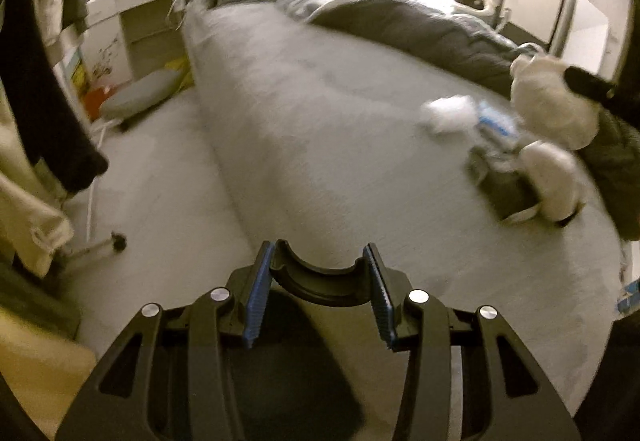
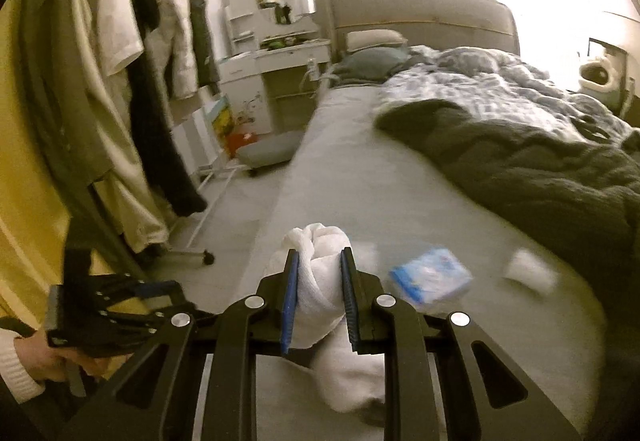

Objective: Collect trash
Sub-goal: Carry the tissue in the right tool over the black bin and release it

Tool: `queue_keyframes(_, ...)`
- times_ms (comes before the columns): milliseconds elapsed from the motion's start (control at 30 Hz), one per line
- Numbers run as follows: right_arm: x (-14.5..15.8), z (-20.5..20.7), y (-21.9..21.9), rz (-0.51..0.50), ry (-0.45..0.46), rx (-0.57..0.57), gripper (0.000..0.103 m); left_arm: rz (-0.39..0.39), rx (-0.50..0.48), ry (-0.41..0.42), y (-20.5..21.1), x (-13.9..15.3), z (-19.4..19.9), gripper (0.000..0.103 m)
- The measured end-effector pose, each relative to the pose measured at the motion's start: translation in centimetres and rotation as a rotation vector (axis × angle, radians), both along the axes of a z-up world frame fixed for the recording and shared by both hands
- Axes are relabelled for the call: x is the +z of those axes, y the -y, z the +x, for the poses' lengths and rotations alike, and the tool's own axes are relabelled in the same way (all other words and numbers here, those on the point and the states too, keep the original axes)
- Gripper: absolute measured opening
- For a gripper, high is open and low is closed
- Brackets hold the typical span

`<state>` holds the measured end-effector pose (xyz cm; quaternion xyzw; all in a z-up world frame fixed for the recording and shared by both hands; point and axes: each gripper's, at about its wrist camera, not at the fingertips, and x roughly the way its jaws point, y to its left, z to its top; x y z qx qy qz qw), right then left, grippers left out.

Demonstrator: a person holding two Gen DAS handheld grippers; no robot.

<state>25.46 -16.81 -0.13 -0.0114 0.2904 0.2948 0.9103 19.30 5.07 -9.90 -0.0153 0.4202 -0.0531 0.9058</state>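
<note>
My right gripper (image 2: 320,257) is shut on a white crumpled cloth-like wad (image 2: 320,281), lifted above the grey bed (image 2: 360,193). From the left wrist view the same wad (image 1: 552,105) hangs at the far right under a black finger (image 1: 588,83). On the bed lie a blue and white packet (image 2: 430,277), a white scrap (image 2: 528,271), and in the left view a white crumpled tissue (image 1: 452,113) beside the packet (image 1: 496,121). My left gripper (image 1: 320,253) is shut on a black curved rim (image 1: 316,277); what hangs below it is dark and unclear.
A dark quilt (image 2: 520,161) and a rumpled grey duvet (image 2: 460,81) cover the bed's right side. A rack of hanging clothes (image 2: 132,81) stands left of the bed, with a grey floor cushion (image 2: 268,153) and a white dresser (image 2: 280,57) beyond. A small dark box (image 1: 504,189) lies on the bed.
</note>
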Motion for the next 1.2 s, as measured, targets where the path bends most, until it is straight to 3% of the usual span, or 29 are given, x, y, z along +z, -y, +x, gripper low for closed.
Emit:
queue_keyframes(233,-1.0,-0.5,-5.5,-0.024,-0.033,0.079,0.021,-0.028,0.079,-0.088,-3.3,-2.9,-0.5,0.048)
queue_keyframes(533,-3.6,-1.3,-11.3,-0.024,-0.137,0.157,0.021,0.002,0.141,-0.243,-6.6,-8.2,-1.4,0.049)
queue_keyframes(800,-6.1,-2.7,-16.4,-0.109,-0.196,0.217,0.021,-0.056,0.166,-0.381,-8.3,-12.3,-3.1,0.049)
queue_keyframes(1033,-8.6,-3.3,-19.4,-0.191,-0.241,0.249,0.021,-0.102,0.201,-0.442,-9.9,-14.9,-3.6,0.051)
queue_keyframes(1200,-10.2,-3.0,-20.4,-0.200,-0.298,0.254,0.021,-0.127,0.193,-0.440,-10.4,-14.8,-4.5,0.061)
